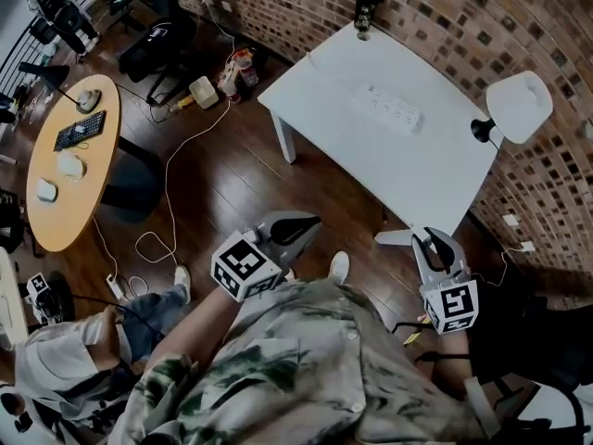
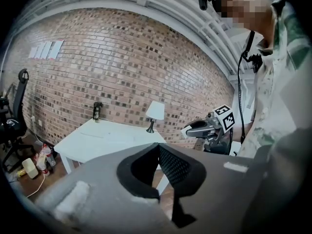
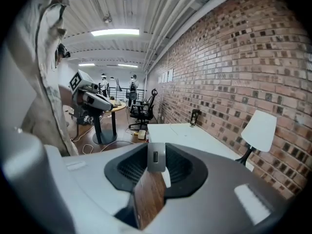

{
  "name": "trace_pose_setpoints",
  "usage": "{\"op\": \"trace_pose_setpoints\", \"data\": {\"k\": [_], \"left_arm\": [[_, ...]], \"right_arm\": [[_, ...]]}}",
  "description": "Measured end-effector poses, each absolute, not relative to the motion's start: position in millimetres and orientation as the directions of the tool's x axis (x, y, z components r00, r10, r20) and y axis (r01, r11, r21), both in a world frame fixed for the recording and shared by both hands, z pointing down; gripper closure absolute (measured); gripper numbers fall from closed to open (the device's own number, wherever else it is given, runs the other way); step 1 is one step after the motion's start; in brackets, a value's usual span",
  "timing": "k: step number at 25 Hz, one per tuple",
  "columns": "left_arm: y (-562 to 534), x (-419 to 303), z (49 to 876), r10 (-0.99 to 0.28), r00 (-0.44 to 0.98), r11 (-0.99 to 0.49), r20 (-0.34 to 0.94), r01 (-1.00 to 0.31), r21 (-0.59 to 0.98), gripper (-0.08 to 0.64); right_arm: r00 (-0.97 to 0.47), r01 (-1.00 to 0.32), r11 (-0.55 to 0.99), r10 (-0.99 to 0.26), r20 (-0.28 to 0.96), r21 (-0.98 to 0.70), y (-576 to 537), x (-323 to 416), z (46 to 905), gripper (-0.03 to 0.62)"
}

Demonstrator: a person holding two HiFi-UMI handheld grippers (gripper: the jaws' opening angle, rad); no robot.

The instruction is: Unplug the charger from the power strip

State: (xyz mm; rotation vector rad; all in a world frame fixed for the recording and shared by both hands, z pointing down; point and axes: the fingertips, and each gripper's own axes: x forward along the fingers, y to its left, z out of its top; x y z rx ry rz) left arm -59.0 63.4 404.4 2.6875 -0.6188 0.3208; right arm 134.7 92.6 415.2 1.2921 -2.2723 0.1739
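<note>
Since the charger appears to be out of the strip already, your inventory reads as follows.

- Desk (image 1: 371, 160): white, set against the brick wall, ahead of you and slightly to the right.
- Strip (image 1: 389, 108): lies flat toward the far side of the desk, long axis running from far-left to near-right. No plug shows in it from the head view. It is well apart from both of your tools.
- Right hand-held gripper (image 1: 434, 246): hangs at the desk's near corner, the nearer of your two to the strip. Its jaws pinch the charger.
- Left hand-held gripper (image 1: 301, 225): over the floor, left of the desk, farther off. Its jaw tips are pressed together on nothing.
- Charger (image 3: 156, 158): a small pale block with its port slot facing the camera, upright between your right jaws and clear of the strip.
</note>
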Motion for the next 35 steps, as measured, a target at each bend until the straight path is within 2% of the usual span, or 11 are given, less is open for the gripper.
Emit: {"op": "trace_pose_setpoints", "data": {"k": [7, 13, 22, 35], "left_arm": [[97.7, -124.7, 408.4, -0.361, 0.889, -0.847, 0.280, -0.439, 0.301, 0.557], [124.3, -140.4, 418.5, -0.309, 0.912, -0.868, 0.271, -0.386, 0.312, 0.557], [182.6, -118.5, 395.3, -0.328, 0.910, -0.876, 0.252, -0.393, 0.279, 0.558], [303.1, -32.4, 386.2, -0.354, 0.894, -0.861, 0.274, -0.426, 0.278, 0.557]], "right_arm": [[-0.394, -0.837, 0.517, -0.796, 0.459, 0.178, 157.5, 64.7, 371.4, 0.486], [-0.365, -0.861, 0.483, -0.805, 0.469, 0.159, 207.7, 38.2, 372.8, 0.485], [-0.389, -0.855, 0.489, -0.825, 0.411, 0.173, 264.3, 51.0, 357.4, 0.485], [-0.431, -0.842, 0.521, -0.807, 0.404, 0.142, 372.4, 134.0, 365.9, 0.485]]}}
